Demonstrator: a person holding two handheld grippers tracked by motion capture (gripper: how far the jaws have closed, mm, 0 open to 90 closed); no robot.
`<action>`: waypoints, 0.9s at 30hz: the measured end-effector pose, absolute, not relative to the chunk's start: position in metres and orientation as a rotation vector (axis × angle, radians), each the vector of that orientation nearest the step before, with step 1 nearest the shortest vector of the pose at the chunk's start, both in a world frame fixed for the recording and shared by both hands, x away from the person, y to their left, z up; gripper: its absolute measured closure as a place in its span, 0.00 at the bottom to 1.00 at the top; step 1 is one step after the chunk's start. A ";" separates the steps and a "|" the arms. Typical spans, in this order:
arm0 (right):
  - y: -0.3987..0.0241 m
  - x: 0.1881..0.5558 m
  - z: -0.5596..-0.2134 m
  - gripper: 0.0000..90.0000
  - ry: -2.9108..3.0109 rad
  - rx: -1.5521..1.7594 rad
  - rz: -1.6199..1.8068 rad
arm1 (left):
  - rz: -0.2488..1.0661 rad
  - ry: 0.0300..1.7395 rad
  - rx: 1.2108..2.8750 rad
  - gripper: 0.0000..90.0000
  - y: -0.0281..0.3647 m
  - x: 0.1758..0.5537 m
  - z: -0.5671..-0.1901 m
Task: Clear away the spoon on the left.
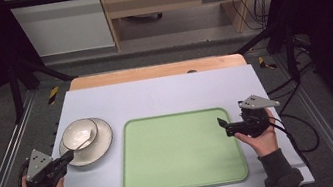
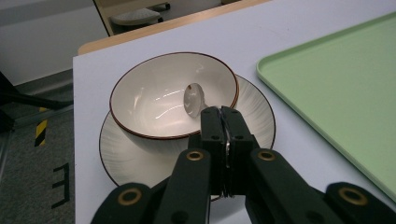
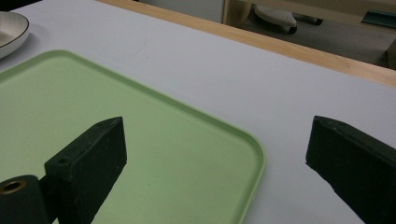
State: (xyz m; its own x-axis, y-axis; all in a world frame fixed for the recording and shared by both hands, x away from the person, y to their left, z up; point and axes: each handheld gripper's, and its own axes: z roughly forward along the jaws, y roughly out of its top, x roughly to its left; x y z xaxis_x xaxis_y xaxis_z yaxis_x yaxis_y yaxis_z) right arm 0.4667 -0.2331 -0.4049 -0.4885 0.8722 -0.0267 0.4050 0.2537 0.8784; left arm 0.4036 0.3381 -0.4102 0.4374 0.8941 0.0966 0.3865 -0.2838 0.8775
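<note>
A cream bowl (image 2: 154, 98) with a dark rim stands on a matching plate (image 2: 135, 158) at the table's left. A spoon (image 2: 193, 99) rests inside the bowl, its handle running back over the rim. My left gripper (image 2: 221, 112) is shut on that handle, its jaws pressed together over the plate's near edge. In the high view the left gripper (image 1: 69, 158) reaches the plate (image 1: 103, 146) from the lower left. My right gripper (image 1: 221, 128) hovers open over the right edge of the green tray (image 1: 181, 152), nothing between its jaws (image 3: 217, 140).
The green tray (image 3: 70, 93) lies bare in the middle of the pale sheet (image 1: 164, 94) covering the table. A wooden table edge (image 1: 156, 71) runs along the back. Black frame posts and cables stand at both sides.
</note>
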 end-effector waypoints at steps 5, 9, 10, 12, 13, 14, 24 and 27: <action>-0.233 0.467 -0.405 0.06 2.011 1.155 1.172 | 0.779 1.090 1.854 0.99 0.339 0.402 -0.408; -0.233 0.467 -0.405 0.06 2.011 1.154 1.172 | 0.799 1.078 1.847 0.99 0.338 0.400 -0.406; -0.233 0.467 -0.405 0.06 2.010 1.155 1.173 | 0.805 1.076 1.845 0.99 0.338 0.400 -0.405; -0.233 0.467 -0.405 0.06 2.010 1.154 1.173 | 0.810 1.076 1.838 0.99 0.339 0.399 -0.404; -0.233 0.467 -0.405 0.06 2.010 1.152 1.172 | 0.812 1.075 1.833 0.99 0.339 0.398 -0.403; -0.234 0.467 -0.405 0.06 2.010 1.151 1.173 | 0.817 1.074 1.829 0.99 0.339 0.398 -0.402; -0.234 0.466 -0.404 0.06 2.001 1.155 1.176 | 0.851 1.054 1.803 0.99 0.338 0.392 -0.394; -0.234 0.466 -0.404 0.06 2.002 1.157 1.175 | 0.859 1.043 1.793 0.99 0.338 0.390 -0.391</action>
State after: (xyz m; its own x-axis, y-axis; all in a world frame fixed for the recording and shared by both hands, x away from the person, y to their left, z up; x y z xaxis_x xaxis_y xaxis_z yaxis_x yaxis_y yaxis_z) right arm 0.4659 -0.2341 -0.4036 -0.4850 0.8741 -0.0275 0.4022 0.2509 0.8805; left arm 0.3898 0.3383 -0.3914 0.4119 0.9014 0.1331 0.3036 -0.2735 0.9127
